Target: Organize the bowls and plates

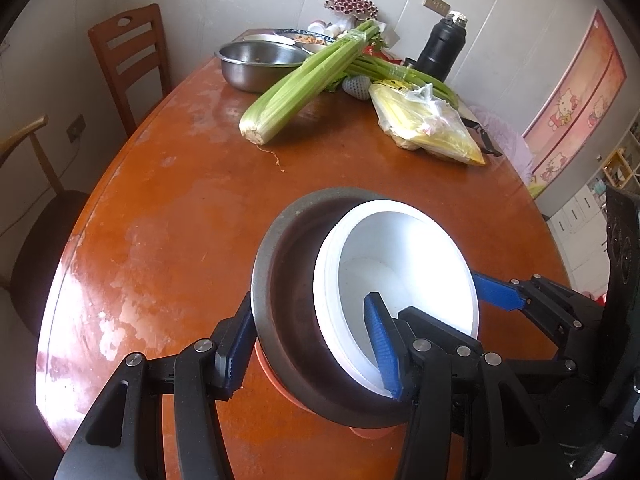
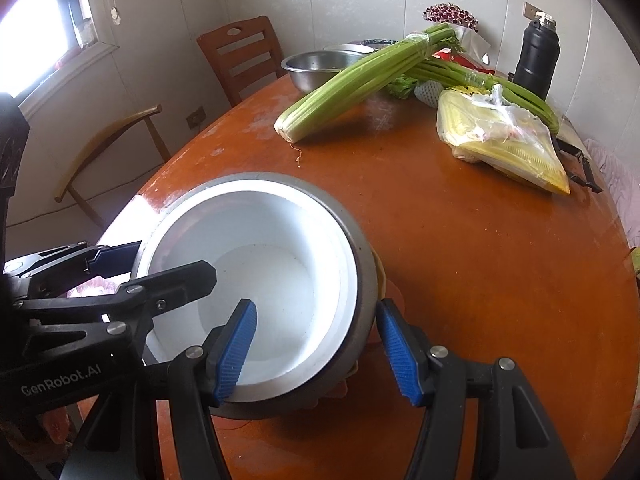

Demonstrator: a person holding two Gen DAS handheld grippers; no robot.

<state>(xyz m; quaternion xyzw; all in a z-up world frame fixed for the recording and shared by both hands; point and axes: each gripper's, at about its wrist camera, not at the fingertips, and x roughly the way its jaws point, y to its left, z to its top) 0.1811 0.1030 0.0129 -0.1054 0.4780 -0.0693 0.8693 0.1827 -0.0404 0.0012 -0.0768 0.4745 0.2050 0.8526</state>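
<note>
So I've got the bowls nested at the near edge of the brown wooden surface (image 1: 192, 208). The white bowl (image 1: 404, 264) sits inside the grey metal bowl (image 1: 288, 280), pushed toward its right side, and there's an orange bowl (image 1: 276, 376) peeking out underneath the grey one.

My left gripper (image 1: 316, 344) is spread wide across the stack: its left finger sits outside the grey rim, its right finger dips inside the white bowl. It isn't clamped on anything.

My right gripper (image 2: 316, 348) straddles the near right wall of the stack, left finger inside the white bowl (image 2: 256, 276), right finger outside the grey metal bowl (image 2: 366, 264). There's a visible gap at the outer pad, so it's open fairly wide and not pinching.

Further back on the surface (image 2: 460, 248): a celery bunch (image 1: 304, 80) lying diagonally, a clear bag of yellow stuff (image 1: 424, 124) to its right, a steel basin (image 1: 256, 62) at the far left, and a black thermos (image 1: 442, 46) at the far right. A wooden chair (image 1: 128, 52) stands off the far left side, by the wall.
</note>
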